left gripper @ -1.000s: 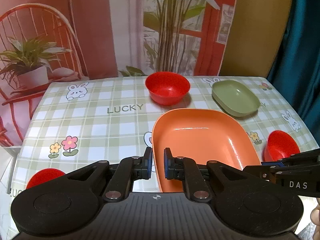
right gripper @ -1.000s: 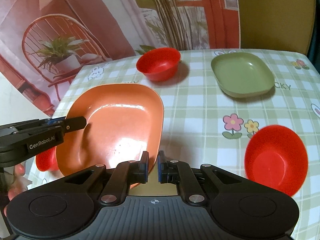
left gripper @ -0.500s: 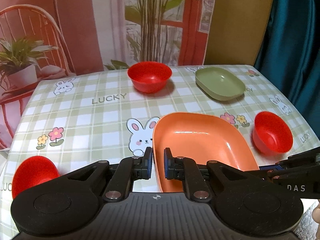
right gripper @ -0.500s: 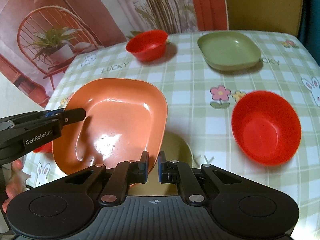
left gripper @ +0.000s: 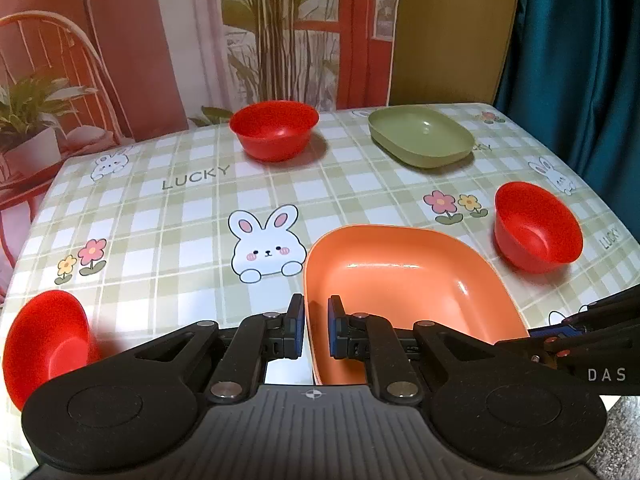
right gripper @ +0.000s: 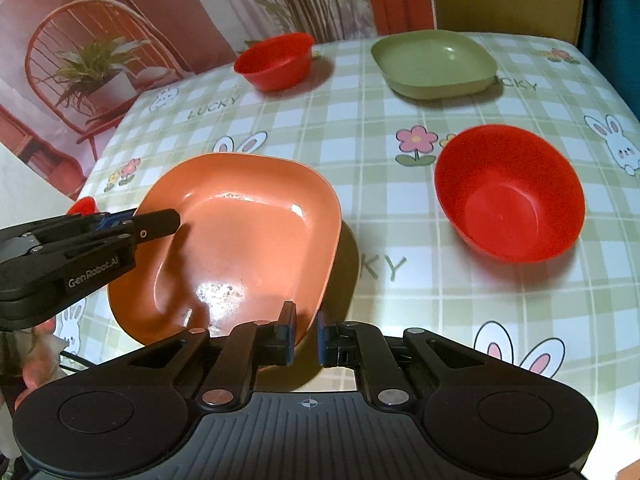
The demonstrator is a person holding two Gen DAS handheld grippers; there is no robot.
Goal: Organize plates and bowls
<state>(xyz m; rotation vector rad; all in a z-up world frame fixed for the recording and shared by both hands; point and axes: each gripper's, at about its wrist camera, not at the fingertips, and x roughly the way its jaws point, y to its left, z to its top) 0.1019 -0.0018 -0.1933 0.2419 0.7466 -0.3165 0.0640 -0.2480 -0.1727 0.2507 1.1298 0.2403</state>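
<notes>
Both my grippers, left [left gripper: 316, 330] and right [right gripper: 306, 334], have fingers clamped on the orange plastic plate [left gripper: 404, 280]; red bowls [left gripper: 536, 232] and green plate [left gripper: 420, 136] aren't stacked yet.

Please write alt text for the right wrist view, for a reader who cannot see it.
Two black tools hold an orange plate by opposite rims over a checked tablecloth: the right tool at the near edge, the left tool from the left. A red bowl sits to the right; another red bowl and a green plate sit farther back.
</notes>
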